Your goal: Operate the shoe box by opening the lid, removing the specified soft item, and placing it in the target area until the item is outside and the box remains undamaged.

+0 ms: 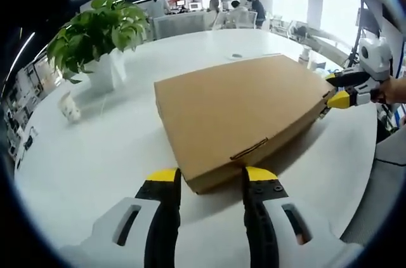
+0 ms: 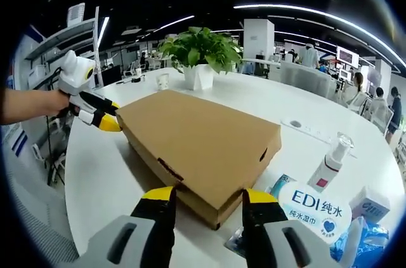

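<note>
A flat brown cardboard shoe box (image 1: 241,112) lies on the white round table (image 1: 89,166), lid shut with a tab slot on its near edge. My left gripper (image 1: 212,176) stands open, its yellow tips flanking the box's near corner. In the left gripper view my right gripper (image 1: 336,89) comes in from the right, open at the box's far corner. In the right gripper view the box (image 2: 196,134) fills the middle and my right gripper (image 2: 209,195) is open around its near corner. A hand holds the left gripper (image 2: 106,117) at the opposite corner. The box's contents are hidden.
A potted plant (image 1: 95,33) in a white pot stands beyond the box, with a small white object (image 1: 70,108) near it. A wet-wipes pack (image 2: 314,207), a spray bottle (image 2: 330,163) and a paper cup (image 2: 163,81) sit on the table. Seated people are at the back.
</note>
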